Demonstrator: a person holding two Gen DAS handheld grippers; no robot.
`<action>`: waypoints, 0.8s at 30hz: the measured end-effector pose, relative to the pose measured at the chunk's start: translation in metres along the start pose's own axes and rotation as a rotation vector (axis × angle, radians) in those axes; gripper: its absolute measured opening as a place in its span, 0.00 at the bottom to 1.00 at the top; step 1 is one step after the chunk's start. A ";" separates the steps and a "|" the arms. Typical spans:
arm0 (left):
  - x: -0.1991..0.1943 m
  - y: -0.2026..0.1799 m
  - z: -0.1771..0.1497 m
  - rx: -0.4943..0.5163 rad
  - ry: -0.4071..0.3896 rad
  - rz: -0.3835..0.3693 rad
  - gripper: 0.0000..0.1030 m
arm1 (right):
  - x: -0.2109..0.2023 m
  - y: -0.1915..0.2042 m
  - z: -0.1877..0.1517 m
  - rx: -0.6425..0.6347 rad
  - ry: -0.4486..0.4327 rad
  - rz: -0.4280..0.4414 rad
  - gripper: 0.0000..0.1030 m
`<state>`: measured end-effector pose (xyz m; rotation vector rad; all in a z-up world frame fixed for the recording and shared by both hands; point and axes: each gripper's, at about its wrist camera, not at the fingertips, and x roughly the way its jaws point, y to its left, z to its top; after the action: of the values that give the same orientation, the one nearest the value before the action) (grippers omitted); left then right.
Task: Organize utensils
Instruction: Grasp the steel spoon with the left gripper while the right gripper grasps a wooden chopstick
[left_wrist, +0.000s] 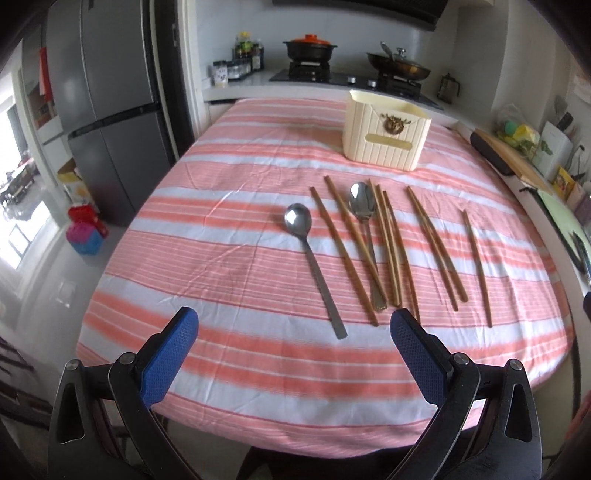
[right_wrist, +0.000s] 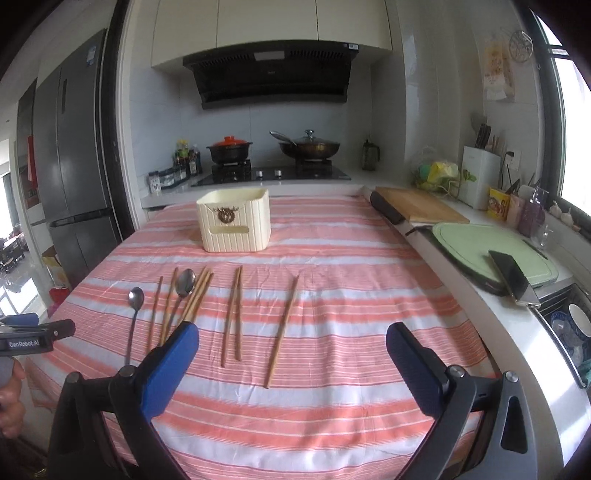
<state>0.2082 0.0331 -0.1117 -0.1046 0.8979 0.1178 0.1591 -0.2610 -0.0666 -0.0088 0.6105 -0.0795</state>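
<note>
On tablecloth (left_wrist: 229, 229): two spoons (left_wrist: 297, 218), eight chopsticks (left_wrist: 436, 243)

Each gripper, left (left_wrist: 294, 324) and right (right_wrist: 292, 335), has two black triangular-cutout arms with silver round screws at the pivots. The fingers (left_wrist: 168, 360) carry blue pads with a fine grid texture. A black housing (right_wrist: 27, 341) reads "GenRobot.AI" (white lettering). Bare skin of a hand (right_wrist: 11, 402) shows beneath it.
</note>
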 end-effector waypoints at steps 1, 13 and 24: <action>0.010 0.001 0.004 -0.010 0.024 -0.007 1.00 | 0.009 -0.002 -0.003 0.001 0.020 -0.014 1.00; 0.139 -0.006 0.041 -0.076 0.103 0.127 0.99 | 0.107 -0.010 0.010 0.039 0.175 0.001 1.00; 0.144 0.010 0.027 0.005 0.084 0.172 1.00 | 0.189 -0.002 0.006 0.010 0.384 0.060 0.79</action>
<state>0.3166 0.0556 -0.2083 -0.0277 0.9899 0.2726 0.3162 -0.2778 -0.1698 0.0353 0.9934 -0.0257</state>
